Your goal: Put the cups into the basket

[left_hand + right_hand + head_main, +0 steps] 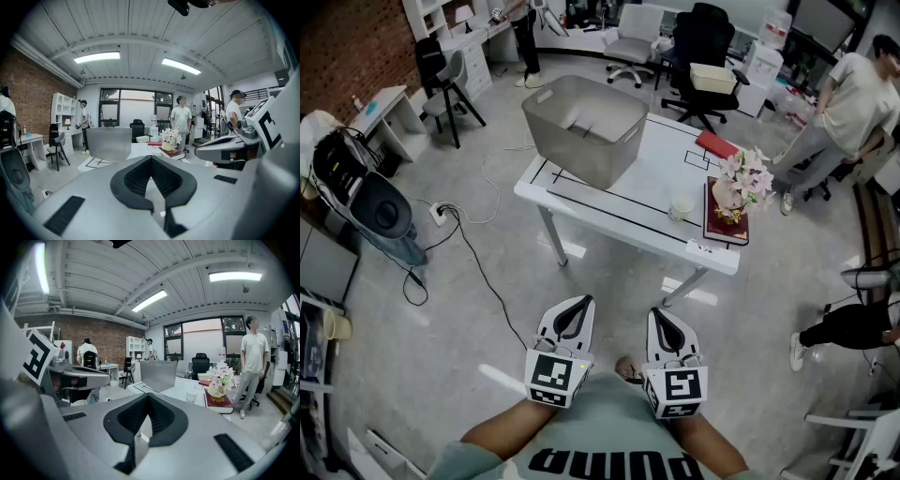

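A large grey basket (586, 127) stands on the far left part of the white table (609, 202). One small pale cup (681, 208) sits near the table's front right, next to a flower vase on a red book (728, 212). Both grippers hang side by side well short of the table, low in the head view. My left gripper (581, 302) is shut with nothing in it, and my right gripper (659, 314) is shut and empty too. In the right gripper view the basket (159, 374) and cup (191, 397) lie ahead beyond the jaws. The left gripper view shows the basket (108, 143).
A red flat item (715, 143) lies at the table's far right. Office chairs (703, 47) stand behind the table. A person (853, 103) stands at the right. A black bag (370, 211) and cables (478, 272) lie on the floor at the left.
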The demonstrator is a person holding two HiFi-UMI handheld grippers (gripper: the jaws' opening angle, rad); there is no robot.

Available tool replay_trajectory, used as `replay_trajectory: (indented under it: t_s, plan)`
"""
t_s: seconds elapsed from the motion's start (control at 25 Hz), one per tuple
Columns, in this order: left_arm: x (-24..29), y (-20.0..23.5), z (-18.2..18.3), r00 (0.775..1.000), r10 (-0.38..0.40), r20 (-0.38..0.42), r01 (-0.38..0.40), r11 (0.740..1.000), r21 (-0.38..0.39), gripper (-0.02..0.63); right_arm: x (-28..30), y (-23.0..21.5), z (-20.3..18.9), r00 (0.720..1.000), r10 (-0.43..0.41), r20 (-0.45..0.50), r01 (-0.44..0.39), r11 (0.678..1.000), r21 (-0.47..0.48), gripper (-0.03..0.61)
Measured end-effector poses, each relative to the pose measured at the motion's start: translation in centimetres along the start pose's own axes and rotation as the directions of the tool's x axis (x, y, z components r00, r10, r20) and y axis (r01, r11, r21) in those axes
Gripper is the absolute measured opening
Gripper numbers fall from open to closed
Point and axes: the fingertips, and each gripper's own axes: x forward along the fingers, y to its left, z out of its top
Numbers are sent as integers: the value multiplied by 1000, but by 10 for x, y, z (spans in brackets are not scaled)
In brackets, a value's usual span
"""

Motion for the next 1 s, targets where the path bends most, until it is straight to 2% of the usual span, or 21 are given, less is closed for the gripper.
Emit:
replay_trajectory:
  t_s: [0.64, 1.0]
  plan:
    - [5, 0, 1, 1000, 15, -3, -15, 1000, -3, 5, 5, -2, 3, 999, 37, 7, -38, 999, 27, 12]
    - [12, -9, 2, 998, 59, 1, -59, 998, -8, 5, 7, -16, 4, 997, 68, 20, -68, 998, 3, 12]
